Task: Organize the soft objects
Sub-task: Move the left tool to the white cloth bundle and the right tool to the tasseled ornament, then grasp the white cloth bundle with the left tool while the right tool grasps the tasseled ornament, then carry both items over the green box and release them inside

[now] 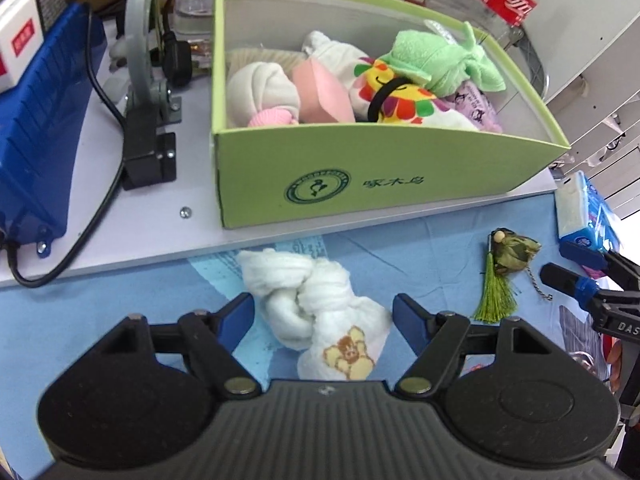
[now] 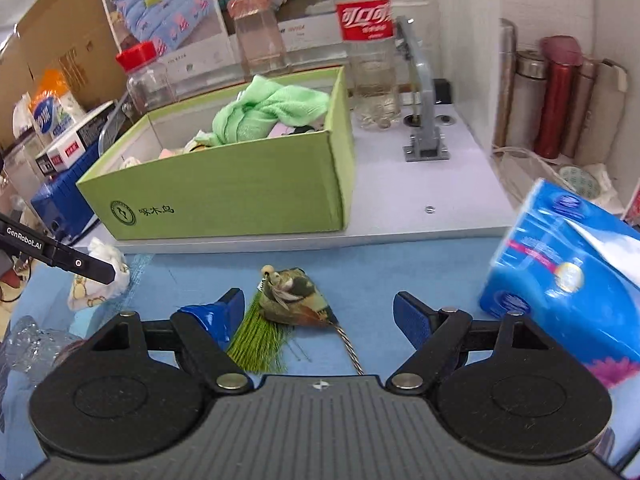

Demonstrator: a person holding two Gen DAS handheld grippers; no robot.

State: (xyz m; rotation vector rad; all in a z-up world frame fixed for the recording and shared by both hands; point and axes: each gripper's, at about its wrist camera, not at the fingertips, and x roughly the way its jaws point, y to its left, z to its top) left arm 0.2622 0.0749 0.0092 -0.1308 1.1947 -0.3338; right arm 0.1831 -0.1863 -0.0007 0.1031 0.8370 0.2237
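I read this as a cluttered home-style workbench set up for data collection: a white raised board (image 2: 400,200) with a grey metal bracket (image 2: 424,120) screwed to it, cardboard cartons (image 2: 60,52), a bedding package (image 2: 160,4), thermos flasks (image 2: 556,96) and a cola bottle (image 2: 368,60) crowd the wall.

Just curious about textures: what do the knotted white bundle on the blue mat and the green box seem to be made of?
The knotted white bundle looks like soft terry or cotton cloth: fuzzy, matte, creased where tied, with a printed yellow motif. The green box seems to be matte cardboard: flat stiff walls, sharp folded edges, a printed logo.
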